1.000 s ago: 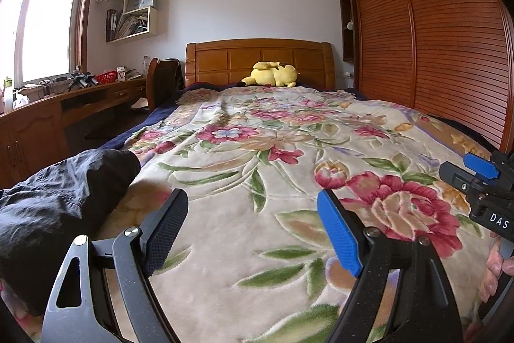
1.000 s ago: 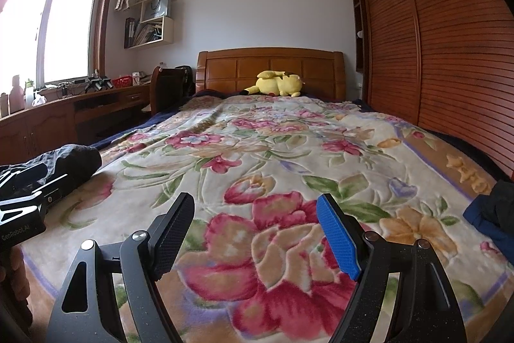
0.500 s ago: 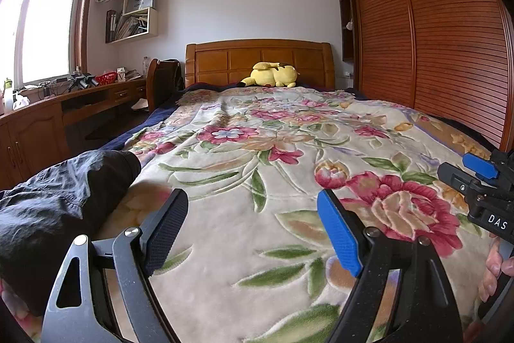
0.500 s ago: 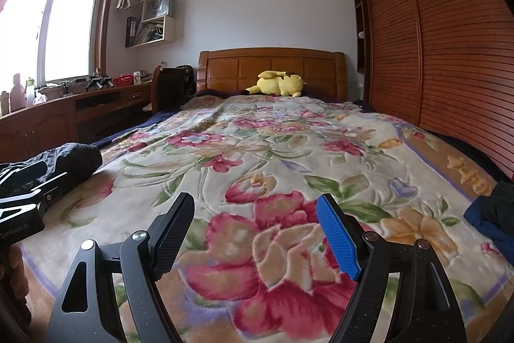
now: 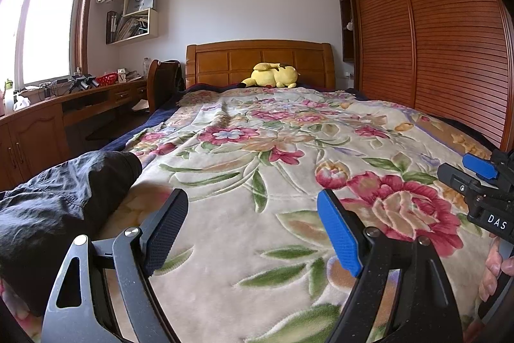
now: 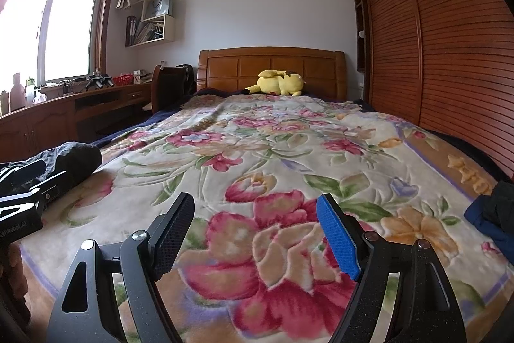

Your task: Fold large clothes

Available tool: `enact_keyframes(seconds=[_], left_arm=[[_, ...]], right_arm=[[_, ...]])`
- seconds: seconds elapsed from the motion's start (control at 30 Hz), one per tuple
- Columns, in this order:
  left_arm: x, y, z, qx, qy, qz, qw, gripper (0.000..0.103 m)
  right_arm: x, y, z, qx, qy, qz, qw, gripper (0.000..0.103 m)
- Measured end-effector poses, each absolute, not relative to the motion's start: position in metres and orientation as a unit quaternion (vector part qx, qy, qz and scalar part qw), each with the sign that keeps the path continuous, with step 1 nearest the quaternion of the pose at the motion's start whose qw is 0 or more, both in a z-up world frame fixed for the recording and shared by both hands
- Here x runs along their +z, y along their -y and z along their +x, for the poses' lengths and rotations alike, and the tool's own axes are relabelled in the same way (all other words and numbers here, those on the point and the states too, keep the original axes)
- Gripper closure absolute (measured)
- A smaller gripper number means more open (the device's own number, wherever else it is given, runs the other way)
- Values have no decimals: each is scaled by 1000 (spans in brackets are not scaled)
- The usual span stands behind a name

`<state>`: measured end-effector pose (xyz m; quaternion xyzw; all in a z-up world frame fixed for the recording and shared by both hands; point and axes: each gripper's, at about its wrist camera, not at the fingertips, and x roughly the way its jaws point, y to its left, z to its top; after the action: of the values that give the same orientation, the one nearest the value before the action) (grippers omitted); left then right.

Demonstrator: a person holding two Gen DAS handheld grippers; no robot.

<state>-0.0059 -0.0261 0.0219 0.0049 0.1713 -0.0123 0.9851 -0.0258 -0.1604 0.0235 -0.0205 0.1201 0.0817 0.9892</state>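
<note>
A crumpled black garment (image 5: 54, 208) lies on the near left part of the floral blanket (image 5: 257, 169), just left of my left gripper (image 5: 253, 230), whose jaws stand open with only blanket between them. In the right wrist view the same black garment (image 6: 74, 156) shows at far left, behind the left gripper's body. My right gripper (image 6: 255, 233) is open over a big red flower, holding nothing. A dark blue and black cloth (image 6: 491, 214) lies at the bed's right edge. The right gripper's blue tip (image 5: 478, 167) shows at the left wrist view's right edge.
A yellow plush toy (image 5: 273, 76) rests by the wooden headboard (image 5: 257, 60). A slatted wardrobe (image 5: 433, 37) lines the right side. A wooden desk (image 5: 48, 121) and a chair (image 5: 163, 79) stand at left under the window. A hand's fingers (image 5: 494, 275) grip the right handle.
</note>
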Motion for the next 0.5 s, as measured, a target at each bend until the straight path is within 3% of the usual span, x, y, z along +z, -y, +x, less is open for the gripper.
enact_keyframes(seconds=[0.5], left_arm=[[22,27,-6,-12,-171,5,985,20]], right_arm=[[24,161,-26,82,-119,-21,989,23]])
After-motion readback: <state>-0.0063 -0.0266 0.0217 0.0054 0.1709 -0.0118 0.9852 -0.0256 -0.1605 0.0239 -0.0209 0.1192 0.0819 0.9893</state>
